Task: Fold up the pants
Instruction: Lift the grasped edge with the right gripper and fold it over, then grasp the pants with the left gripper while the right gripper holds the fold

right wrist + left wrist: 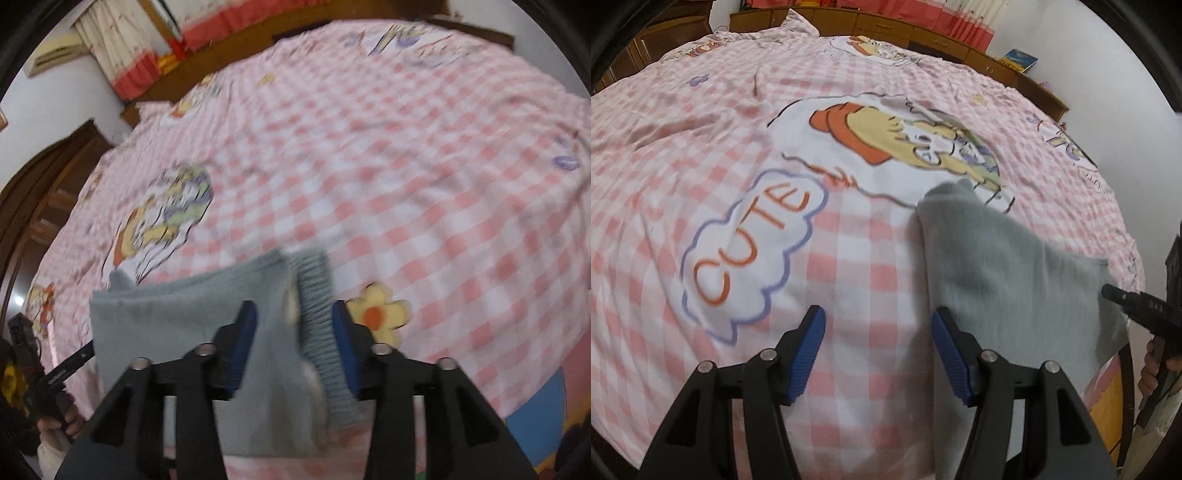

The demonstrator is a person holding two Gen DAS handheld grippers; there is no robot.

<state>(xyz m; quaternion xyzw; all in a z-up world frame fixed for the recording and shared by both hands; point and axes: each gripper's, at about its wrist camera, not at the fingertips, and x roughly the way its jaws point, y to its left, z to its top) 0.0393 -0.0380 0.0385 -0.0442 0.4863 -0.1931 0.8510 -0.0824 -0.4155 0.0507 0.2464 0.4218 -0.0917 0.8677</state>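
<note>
The pale grey-blue pants [1008, 266] lie folded on the pink checked bedspread [857, 258]. In the left wrist view my left gripper [879, 325] is open and empty, just left of the pants' edge. In the right wrist view my right gripper [293, 321] is open, its blue pads either side of the ribbed waistband [319, 325] of the pants [177, 325], which lie between the jaws without being pinched. The right gripper's body shows at the right edge of the left wrist view [1137, 306].
The bedspread has cartoon prints, a "CUTE" cloud [750, 251] and a yellow flower print [378, 315]. A wooden headboard and cabinets [923, 33] run along the far side. A wooden door [37, 199] stands at the left.
</note>
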